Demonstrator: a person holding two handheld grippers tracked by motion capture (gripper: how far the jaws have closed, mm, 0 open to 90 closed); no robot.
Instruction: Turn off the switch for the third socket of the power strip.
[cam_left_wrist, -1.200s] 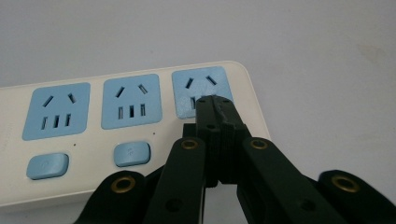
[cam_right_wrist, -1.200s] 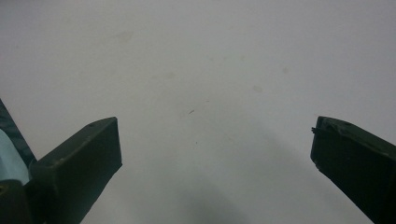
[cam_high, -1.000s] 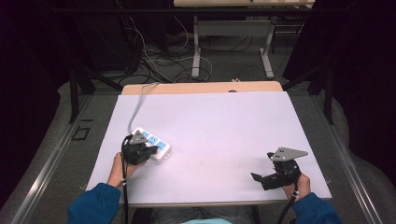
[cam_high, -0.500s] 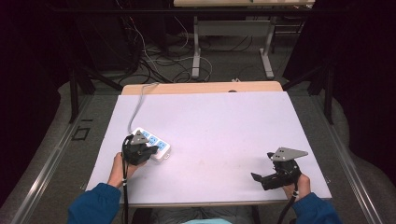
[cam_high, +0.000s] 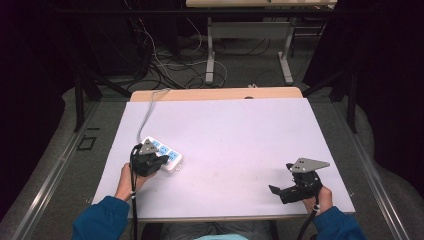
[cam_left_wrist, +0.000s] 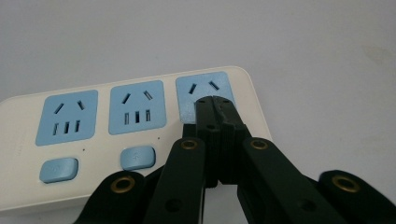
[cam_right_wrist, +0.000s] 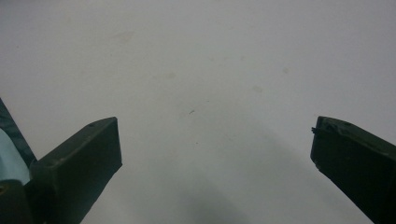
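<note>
White tabletop (cam_high: 235, 145): left tongs (cam_left_wrist: 215, 103), together, hide power strip's (cam_left_wrist: 140, 135) third socket; right tongs (cam_right_wrist: 212, 154) apart.

A white power strip (cam_high: 162, 154) with pale-blue socket faces and blue switch buttons lies flat at the left of the white worktop (cam_high: 240, 145), set at an angle; its grey cord (cam_high: 146, 111) trails toward the far edge; three sockets (cam_left_wrist: 137, 107) show in the left gripper view.
</note>
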